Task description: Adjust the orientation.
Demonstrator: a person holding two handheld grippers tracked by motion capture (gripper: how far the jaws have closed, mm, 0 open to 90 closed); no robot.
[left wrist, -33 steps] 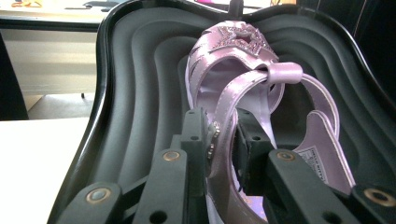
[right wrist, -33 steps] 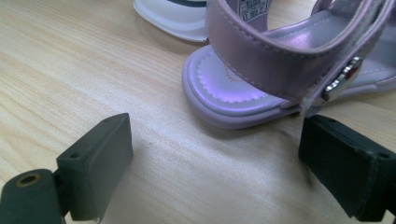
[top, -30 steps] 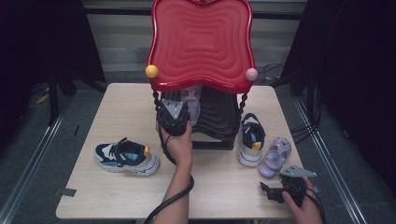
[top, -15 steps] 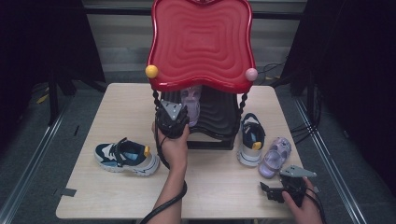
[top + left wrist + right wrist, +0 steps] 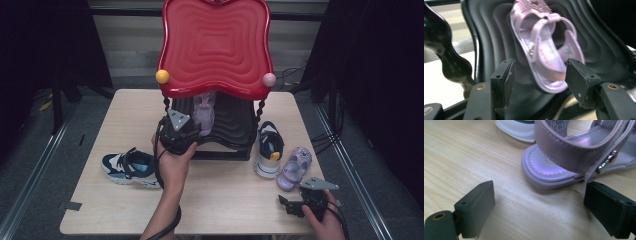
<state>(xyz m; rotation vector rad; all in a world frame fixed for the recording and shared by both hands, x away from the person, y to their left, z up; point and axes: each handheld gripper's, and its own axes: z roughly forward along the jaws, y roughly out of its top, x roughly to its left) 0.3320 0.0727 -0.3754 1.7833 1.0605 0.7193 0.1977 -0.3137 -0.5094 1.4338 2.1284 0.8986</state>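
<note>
A lilac sandal leans toe-down against the black wavy shelf under the red rack top. My left gripper sits just in front of it. Its jaws have just been opening, and the sandal's toe lies between them with a gap to each pad. The matching sandal lies on the table at the right. My right gripper hovers low near the table's front edge, open, with that sandal's toe just beyond its fingertips.
A white and navy sneaker stands beside the right sandal, next to the rack's twisted post. Its blue mate lies left of my left forearm. The wooden table is ringed by dark floor and cables.
The left gripper's jaws have spread apart and let go of the sandal, which stays leaning in the rack. The left hand has drawn back slightly toward the person. The right gripper has kept still.
</note>
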